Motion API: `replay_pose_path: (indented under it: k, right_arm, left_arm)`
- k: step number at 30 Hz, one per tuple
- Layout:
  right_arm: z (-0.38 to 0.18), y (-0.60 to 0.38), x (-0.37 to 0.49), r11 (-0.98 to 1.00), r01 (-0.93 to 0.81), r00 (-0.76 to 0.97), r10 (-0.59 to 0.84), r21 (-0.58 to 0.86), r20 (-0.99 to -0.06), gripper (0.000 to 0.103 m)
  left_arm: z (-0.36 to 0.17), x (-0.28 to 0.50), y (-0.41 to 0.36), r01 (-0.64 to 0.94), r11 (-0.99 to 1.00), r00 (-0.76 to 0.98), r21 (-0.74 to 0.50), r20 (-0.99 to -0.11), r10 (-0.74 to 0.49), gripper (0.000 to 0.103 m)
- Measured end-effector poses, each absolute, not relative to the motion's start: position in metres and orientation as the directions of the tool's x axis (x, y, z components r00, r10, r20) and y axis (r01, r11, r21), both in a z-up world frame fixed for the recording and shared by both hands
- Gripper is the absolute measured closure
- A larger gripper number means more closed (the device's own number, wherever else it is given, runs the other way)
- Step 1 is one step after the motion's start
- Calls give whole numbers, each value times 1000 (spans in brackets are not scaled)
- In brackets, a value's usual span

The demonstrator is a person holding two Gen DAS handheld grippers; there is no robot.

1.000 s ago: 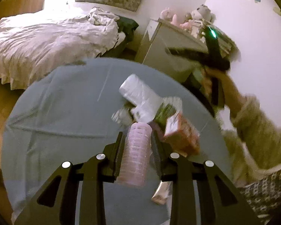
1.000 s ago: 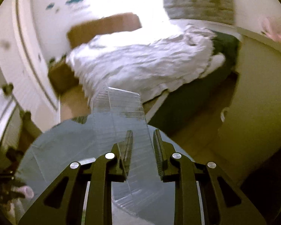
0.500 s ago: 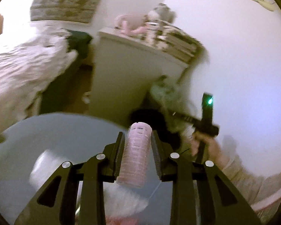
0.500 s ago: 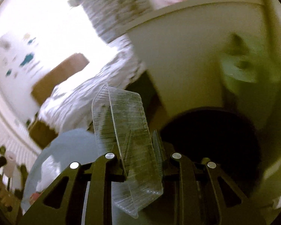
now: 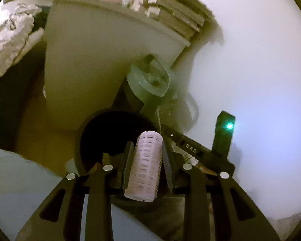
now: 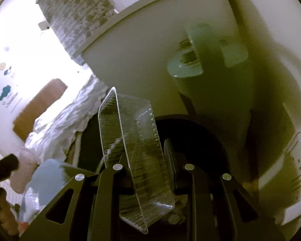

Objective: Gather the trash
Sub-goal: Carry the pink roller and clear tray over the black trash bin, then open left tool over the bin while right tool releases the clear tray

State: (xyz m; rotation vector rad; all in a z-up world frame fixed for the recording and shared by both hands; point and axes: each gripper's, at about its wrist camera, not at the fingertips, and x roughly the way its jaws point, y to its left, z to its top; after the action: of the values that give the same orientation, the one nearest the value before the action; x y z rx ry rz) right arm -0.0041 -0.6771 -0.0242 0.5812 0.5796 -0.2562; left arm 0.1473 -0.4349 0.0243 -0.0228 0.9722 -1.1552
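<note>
My left gripper [image 5: 146, 150] is shut on a pink hair roller [image 5: 146, 166], a ribbed cylinder standing upright between the pads. It hangs over the near rim of a black round bin [image 5: 102, 128] on the floor. My right gripper [image 6: 144, 156] is shut on a clear plastic tray [image 6: 130, 140], held on edge and tilted left. The same black bin [image 6: 200, 140] opens dark right behind the tray. In the left wrist view the right gripper's body [image 5: 200, 152] with a green light reaches in from the right, beside the bin.
A white cabinet [image 5: 94, 56] stands just behind the bin, with books and a pink toy on top. A pale green fan-like device [image 5: 150, 80] sits by the wall. The blue-covered table [image 5: 20, 180] lies at lower left; a bed [image 6: 66, 116] lies farther off.
Both grippers swung away from the table with their loads and now hang at the black bin. The right gripper rolled, tipping the tray. Both grips stayed the same.
</note>
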Motion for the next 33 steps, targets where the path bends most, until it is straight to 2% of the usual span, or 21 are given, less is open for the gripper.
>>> replay_pose_path:
  k: [14,17,18,19,21,22,27,30,33]
  right_arm:
    - [-41,-692,11,769,423,775,-33,479,-631,79]
    - [-45,-696,12,744,440,771,-26,503,-636,79]
    - [-46,-697,13,739,446,769,-27,505,-638,76]
    - [-46,-699,14,736,450,769,-30,506,-639,70]
    - [-48,-703,5,725,466,772,-53,507,-634,37]
    - [-47,-704,3,720,473,776,-68,507,-627,26]
    - [-44,-705,-2,709,486,788,-103,511,-607,24]
    - [-45,-697,3,725,478,782,-93,496,-617,24]
    - [-42,-688,9,750,458,780,-82,477,-620,24]
  left_arm:
    - [-22,153,-478,719,489,20,-494,-688,-726,73]
    - [-27,153,-481,708,512,27,-486,-706,-708,66]
    - [-29,153,-483,705,519,30,-483,-711,-702,56]
    - [-29,153,-483,700,535,43,-473,-720,-693,38]
    - [-27,152,-485,701,547,67,-459,-720,-691,22]
    - [-25,151,-484,704,546,74,-454,-718,-692,22]
    - [-8,143,-473,698,549,78,-459,-714,-696,22]
    - [9,133,-454,683,572,108,-454,-712,-694,14]
    - [28,120,-426,677,581,136,-453,-698,-703,13]
